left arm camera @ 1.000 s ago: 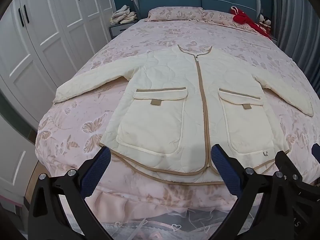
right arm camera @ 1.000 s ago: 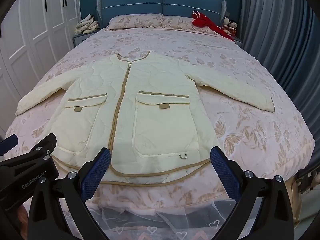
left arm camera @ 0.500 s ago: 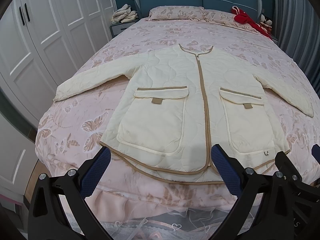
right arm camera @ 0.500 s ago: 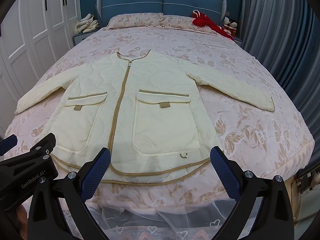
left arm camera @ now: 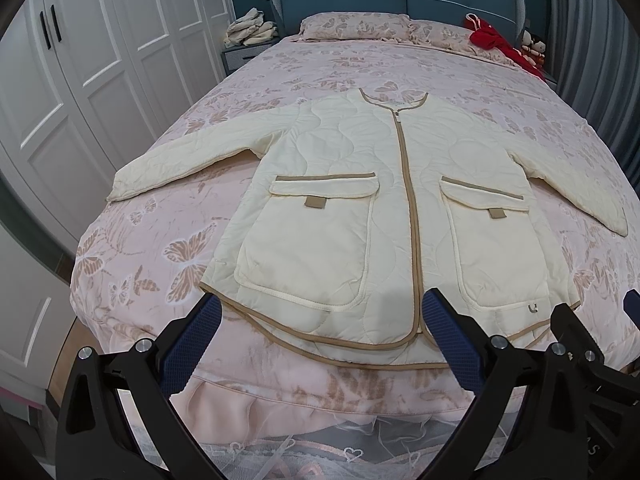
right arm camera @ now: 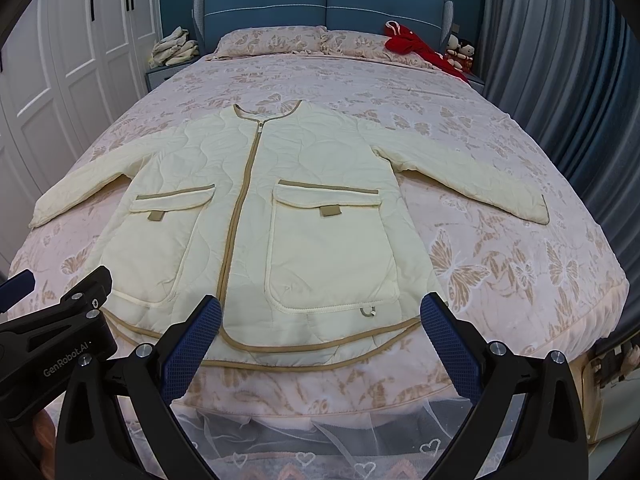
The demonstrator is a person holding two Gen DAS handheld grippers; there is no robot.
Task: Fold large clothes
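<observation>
Jacket (left arm camera: 360, 208) lies flat and zipped on the bed (left arm camera: 160, 248), hem toward me, collar away; long axis runs straight ahead from both claws. My left claw (left arm camera: 320, 332) and right claw (right arm camera: 320, 332) both gape wide, holding nothing, poised just short of the hem. Left sits before the left sleeve side, right before the right; neither is nearer.

A cream quilted jacket (left arm camera: 360, 208) with tan trim lies on a pink butterfly-print bedspread (left arm camera: 152, 256); the headboard (right arm camera: 320, 4) is teal.
</observation>
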